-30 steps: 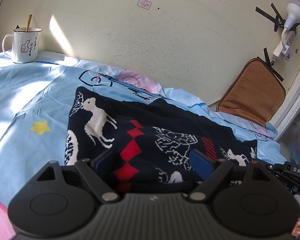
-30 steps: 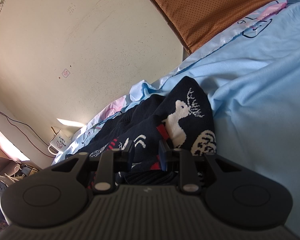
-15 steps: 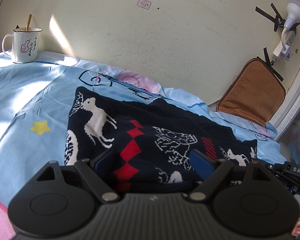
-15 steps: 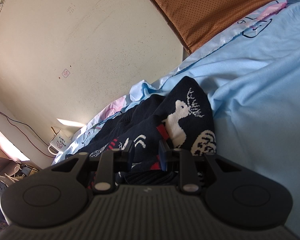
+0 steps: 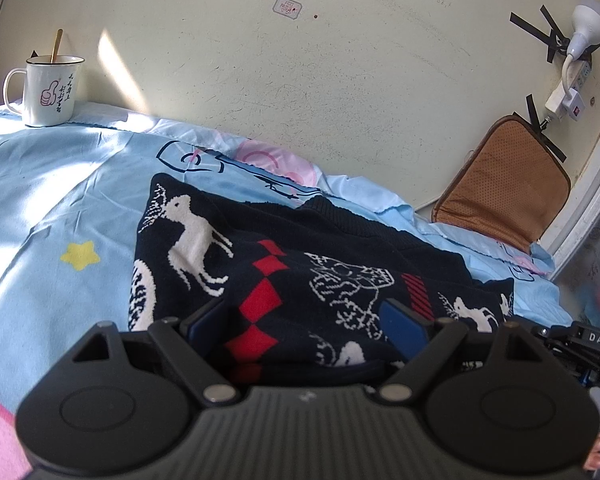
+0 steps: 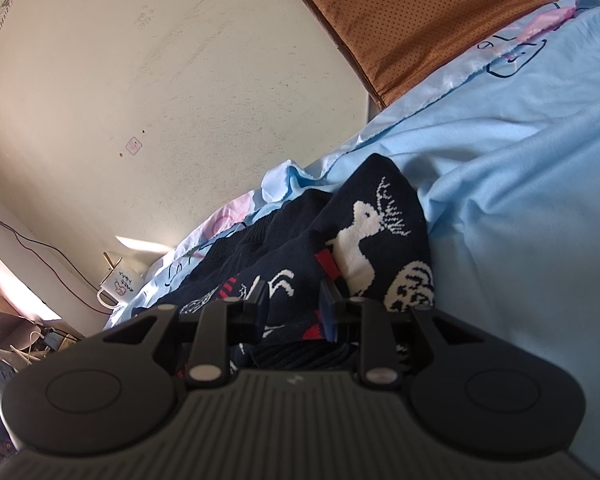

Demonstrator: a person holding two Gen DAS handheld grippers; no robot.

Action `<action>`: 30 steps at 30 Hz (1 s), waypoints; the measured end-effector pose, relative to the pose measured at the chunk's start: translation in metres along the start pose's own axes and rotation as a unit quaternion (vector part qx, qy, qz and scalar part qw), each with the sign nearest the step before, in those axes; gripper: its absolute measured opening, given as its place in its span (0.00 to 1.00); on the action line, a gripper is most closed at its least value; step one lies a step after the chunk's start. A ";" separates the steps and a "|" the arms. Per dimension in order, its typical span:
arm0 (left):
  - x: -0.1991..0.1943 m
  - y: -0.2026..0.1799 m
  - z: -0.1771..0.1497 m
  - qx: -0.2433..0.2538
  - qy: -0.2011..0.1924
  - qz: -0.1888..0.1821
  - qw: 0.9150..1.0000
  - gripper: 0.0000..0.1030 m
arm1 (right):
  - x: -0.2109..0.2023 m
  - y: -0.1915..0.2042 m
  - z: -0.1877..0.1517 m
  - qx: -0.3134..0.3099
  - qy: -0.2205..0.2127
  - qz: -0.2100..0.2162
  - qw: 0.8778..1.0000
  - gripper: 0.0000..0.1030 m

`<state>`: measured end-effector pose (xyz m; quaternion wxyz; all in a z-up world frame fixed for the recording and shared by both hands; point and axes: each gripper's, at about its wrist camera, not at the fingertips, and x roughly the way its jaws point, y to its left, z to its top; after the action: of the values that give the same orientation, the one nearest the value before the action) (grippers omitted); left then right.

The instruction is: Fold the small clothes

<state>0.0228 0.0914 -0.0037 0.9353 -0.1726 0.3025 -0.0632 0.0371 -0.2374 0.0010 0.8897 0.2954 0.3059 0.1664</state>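
Note:
A dark navy knit sweater [image 5: 300,248] with white deer and red diamonds lies folded on the light blue bedsheet [image 5: 52,200]. My left gripper [image 5: 302,320] hovers at the sweater's near edge, open wide, its blue pads [image 5: 400,322] either side of the flat knit without pressing it. In the right wrist view the same sweater [image 6: 364,232] is bunched at its end. My right gripper [image 6: 294,306] has a fold of it between its narrow-set fingers; the jaws are opening, and the pads still touch the fabric.
A white enamel mug [image 5: 48,92] with a spoon stands at the far left against the wall. A brown cushion [image 5: 500,184] leans in the right corner below a taped power strip [image 5: 568,92] and lamp. The other gripper's body [image 5: 580,344] shows at the right edge.
The right gripper's fingers have parted very slightly around the sweater fold. Everything else stays as it was.

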 end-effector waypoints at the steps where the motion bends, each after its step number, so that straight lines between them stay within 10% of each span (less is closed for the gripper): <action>1: -0.001 0.001 0.000 -0.002 0.000 -0.003 1.000 0.84 | -0.005 0.003 0.002 -0.005 -0.009 -0.006 1.000 0.33; 3: -0.006 0.007 0.002 -0.016 -0.006 -0.020 1.000 0.84 | -0.024 0.012 0.012 -0.034 -0.054 -0.032 0.997 0.48; 8: -0.021 0.025 0.010 -0.065 -0.040 -0.054 0.996 0.86 | -0.042 0.042 0.055 -0.103 -0.084 -0.049 0.990 0.49; 18: -0.009 0.023 0.007 -0.050 -0.012 -0.048 0.998 0.86 | 0.126 0.102 0.068 -0.213 0.130 -0.058 0.967 0.54; 26: -0.004 0.022 0.006 -0.047 0.002 -0.051 0.998 0.86 | 0.182 0.073 0.073 -0.197 0.185 -0.106 0.957 0.54; 28: -0.003 0.020 0.006 -0.041 0.003 -0.048 0.998 0.86 | 0.186 0.073 0.067 -0.204 0.197 -0.095 0.954 0.51; 30: -0.004 0.019 0.006 -0.040 0.002 -0.048 0.998 0.86 | 0.185 0.080 0.060 -0.241 0.192 -0.093 0.947 0.19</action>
<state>0.0234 0.1120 -0.0044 0.9228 -0.2238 0.2983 -0.0968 0.2062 -0.1129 0.0074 0.8701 0.0052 0.4482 0.2051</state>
